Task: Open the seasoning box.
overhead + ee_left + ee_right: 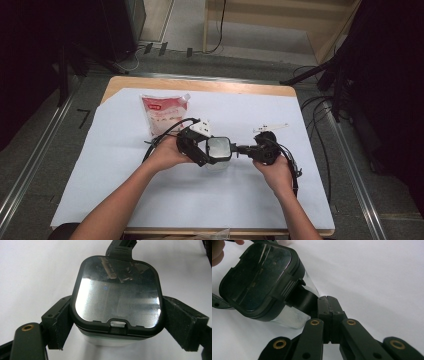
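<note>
Left gripper [212, 150]: black body, white block on top, black cable trailing. Jaws black, flat pads with fabric-like facing, brass-ringed pivot hole. Right gripper [240, 148]: black linkage arms, brass-ringed screws at each pivot, grey three-cornered plate above, black cable looping. Forearms bare, no sleeves.

Nothing legible for you here. The red-and-white plastic pouch [163, 114], upper left of centre in the high view, carries a white label patch on its red band, but the print is too small to read.
</note>
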`<control>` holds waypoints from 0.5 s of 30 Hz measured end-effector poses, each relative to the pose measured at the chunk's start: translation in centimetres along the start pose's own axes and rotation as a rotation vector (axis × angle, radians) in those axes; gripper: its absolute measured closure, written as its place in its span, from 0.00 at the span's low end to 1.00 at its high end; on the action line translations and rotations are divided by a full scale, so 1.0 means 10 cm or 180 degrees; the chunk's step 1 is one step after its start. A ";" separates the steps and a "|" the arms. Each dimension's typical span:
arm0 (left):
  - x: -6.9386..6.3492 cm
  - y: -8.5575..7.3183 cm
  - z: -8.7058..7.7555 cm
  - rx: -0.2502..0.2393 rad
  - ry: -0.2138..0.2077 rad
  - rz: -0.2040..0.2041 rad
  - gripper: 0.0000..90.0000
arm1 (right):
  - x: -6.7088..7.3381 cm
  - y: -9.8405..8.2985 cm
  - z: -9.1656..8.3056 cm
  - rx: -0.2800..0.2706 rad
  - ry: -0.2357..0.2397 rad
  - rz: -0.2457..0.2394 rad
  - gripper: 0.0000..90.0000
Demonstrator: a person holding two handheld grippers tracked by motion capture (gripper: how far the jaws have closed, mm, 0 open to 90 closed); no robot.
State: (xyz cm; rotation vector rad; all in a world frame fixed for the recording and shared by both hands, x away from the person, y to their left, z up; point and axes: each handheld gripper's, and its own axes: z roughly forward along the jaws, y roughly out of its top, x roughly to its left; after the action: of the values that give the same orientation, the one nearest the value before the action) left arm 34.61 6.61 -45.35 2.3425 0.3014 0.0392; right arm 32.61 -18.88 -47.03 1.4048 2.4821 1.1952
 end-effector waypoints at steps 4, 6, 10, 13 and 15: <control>0.00 0.00 0.00 -0.0004 -0.0004 0.0006 0.20 | 0.00 0.00 0.00 0.0010 0.0005 0.0008 1.00; 0.00 0.00 0.00 0.0001 -0.0003 0.0009 0.20 | 0.00 0.00 0.00 0.0012 0.0010 0.0014 1.00; 0.00 0.00 -0.01 0.0010 -0.0009 0.0008 0.20 | 0.00 0.00 0.00 0.0017 0.0015 0.0018 1.00; 0.00 0.00 -0.01 0.0010 -0.0006 0.0013 0.20 | 0.00 0.00 0.00 0.0021 0.0021 0.0011 1.00; 0.00 0.00 -0.01 0.0018 -0.0006 0.0014 0.20 | 0.00 0.00 0.00 0.0025 0.0025 0.0003 1.00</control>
State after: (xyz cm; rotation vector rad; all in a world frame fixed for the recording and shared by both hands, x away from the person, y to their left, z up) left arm 34.63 6.71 -45.26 2.3486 0.2956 0.0383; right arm 32.61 -18.86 -47.07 1.4061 2.4943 1.1947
